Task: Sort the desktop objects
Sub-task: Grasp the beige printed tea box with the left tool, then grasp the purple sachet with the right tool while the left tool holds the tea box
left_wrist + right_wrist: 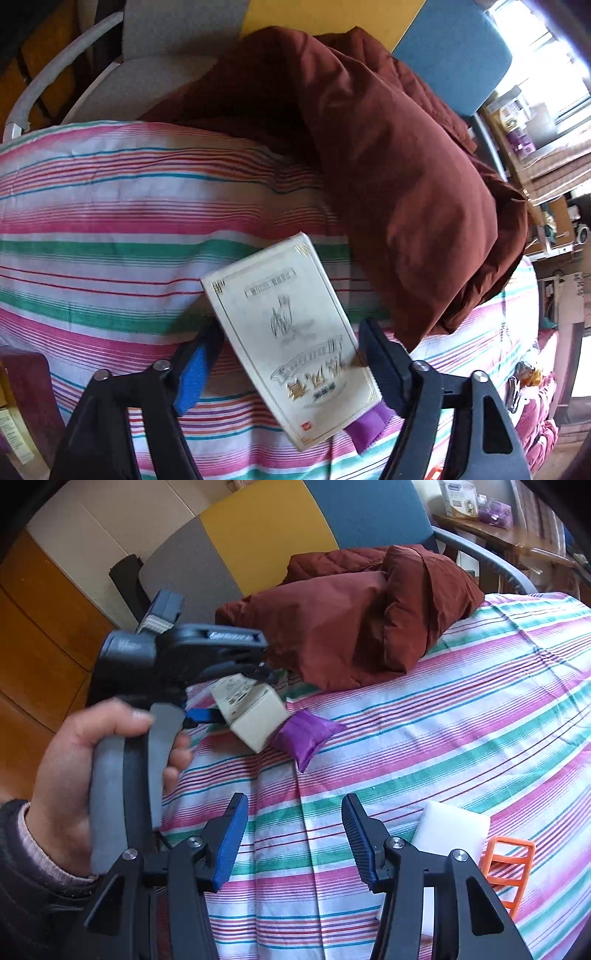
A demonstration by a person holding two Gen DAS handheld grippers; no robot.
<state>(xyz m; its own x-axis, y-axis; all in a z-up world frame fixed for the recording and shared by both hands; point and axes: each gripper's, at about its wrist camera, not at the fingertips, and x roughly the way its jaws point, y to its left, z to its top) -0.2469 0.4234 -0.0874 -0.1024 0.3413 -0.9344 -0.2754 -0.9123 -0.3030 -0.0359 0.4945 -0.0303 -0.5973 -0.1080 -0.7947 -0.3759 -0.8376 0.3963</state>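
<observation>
- My left claw points steeply down at the tabletop, which is covered by a cloth striped in pink, green, white and teal.
- A flat cream-white cardboard box with gold lettering and a thin gold border lies skewed between this claw's two fingers.
- Both fingertips sit right at the box's long edges. The blue pad on the left finger shows mostly bare below that point. I cannot tell whether the pads are pressing on the box or only framing it.
- The near end of the box overlaps a small purple fabric pouch, which lies on the striped cloth. In the right wrist view the box looks tilted, with its lower corner touching the pouch.
- Just beyond the box, a bulky maroon padded jacket is heaped across the far side of the cloth.
- My left hand wraps around the grey handle of the left claw, with a dark sleeve over a pink cuff at the wrist.
- My right claw hangs over bare striped cloth, well apart from the box and pouch. Its fingers stand moderately apart with nothing between them.
- Beside the right claw's right finger lies a white rectangular block. Partly hidden by the finger, it touches or sits just beside an orange plastic lattice piece at the cloth's near edge.
</observation>
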